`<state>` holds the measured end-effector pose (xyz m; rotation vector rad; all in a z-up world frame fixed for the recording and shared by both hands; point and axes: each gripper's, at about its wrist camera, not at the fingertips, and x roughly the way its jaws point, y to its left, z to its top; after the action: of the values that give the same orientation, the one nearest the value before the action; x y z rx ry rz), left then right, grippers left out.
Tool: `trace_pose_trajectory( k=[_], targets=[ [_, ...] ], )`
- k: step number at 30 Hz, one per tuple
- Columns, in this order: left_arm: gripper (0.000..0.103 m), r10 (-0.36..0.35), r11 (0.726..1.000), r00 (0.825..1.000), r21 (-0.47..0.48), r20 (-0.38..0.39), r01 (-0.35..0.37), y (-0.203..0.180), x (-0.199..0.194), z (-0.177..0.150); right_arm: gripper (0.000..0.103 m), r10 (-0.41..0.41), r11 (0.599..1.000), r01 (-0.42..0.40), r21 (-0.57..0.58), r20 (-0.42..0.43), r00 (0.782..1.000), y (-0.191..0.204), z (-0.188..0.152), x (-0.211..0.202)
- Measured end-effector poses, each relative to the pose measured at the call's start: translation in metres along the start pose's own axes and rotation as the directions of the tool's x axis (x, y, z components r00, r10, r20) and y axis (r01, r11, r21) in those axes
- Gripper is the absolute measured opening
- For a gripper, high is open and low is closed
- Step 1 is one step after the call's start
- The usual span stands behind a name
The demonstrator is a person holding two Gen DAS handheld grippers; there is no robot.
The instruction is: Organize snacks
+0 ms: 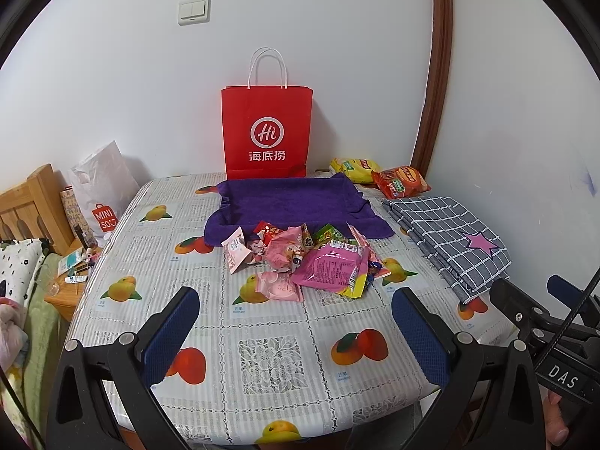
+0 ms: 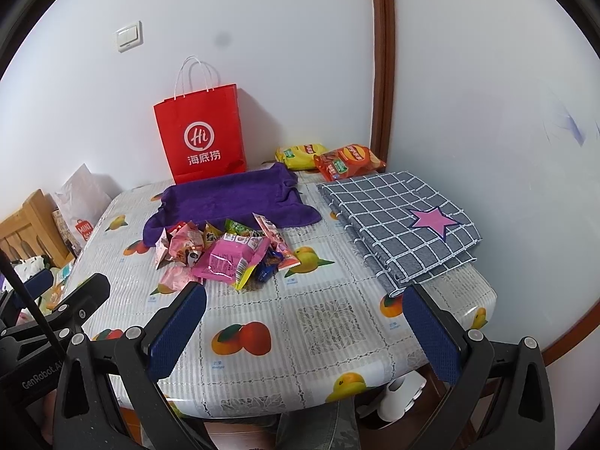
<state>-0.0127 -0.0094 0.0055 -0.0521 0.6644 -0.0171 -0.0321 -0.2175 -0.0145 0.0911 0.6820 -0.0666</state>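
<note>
A pile of small snack packets (image 1: 300, 258) lies mid-table, with a pink packet (image 1: 332, 270) on top; it also shows in the right wrist view (image 2: 225, 255). Behind it sits a purple cloth-lined tray (image 1: 292, 202) (image 2: 232, 195). A yellow chip bag (image 1: 352, 168) (image 2: 300, 155) and a red chip bag (image 1: 401, 182) (image 2: 347, 161) lie at the back right. My left gripper (image 1: 296, 311) is open and empty, near the table's front edge, short of the pile. My right gripper (image 2: 305, 313) is open and empty, to the right of the pile.
A red paper bag (image 1: 267, 131) (image 2: 202, 135) stands against the wall behind the tray. A folded grey checked cloth (image 1: 450, 236) (image 2: 401, 225) with a pink star lies at the right. A white Miniso bag (image 1: 101, 195) and a wooden bedside stand are left of the table.
</note>
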Motion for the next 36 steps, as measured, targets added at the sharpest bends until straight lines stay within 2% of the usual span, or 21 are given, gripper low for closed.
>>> trace_pose_trajectory(
  k=[21, 30, 36],
  targets=[
    [0.103, 0.002, 1.000, 1.000, 0.000, 0.002, -0.002, 0.003, -0.001, -0.002, 0.103, 0.011, 1.000, -0.010, -0.012, 0.008, 1.000, 0.006, -0.006, -0.002],
    [0.103, 0.002, 1.000, 1.000, 0.008, -0.016, -0.002, 0.006, 0.012, -0.004, 0.103, 0.019, 1.000, -0.019, -0.016, 0.002, 1.000, 0.010, -0.010, 0.004],
    [0.103, 0.011, 1.000, 0.999, 0.004, -0.052, -0.010, 0.011, 0.034, -0.007, 0.103, -0.015, 0.999, 0.013, -0.045, -0.039, 0.999, 0.012, -0.015, 0.026]
  ],
)
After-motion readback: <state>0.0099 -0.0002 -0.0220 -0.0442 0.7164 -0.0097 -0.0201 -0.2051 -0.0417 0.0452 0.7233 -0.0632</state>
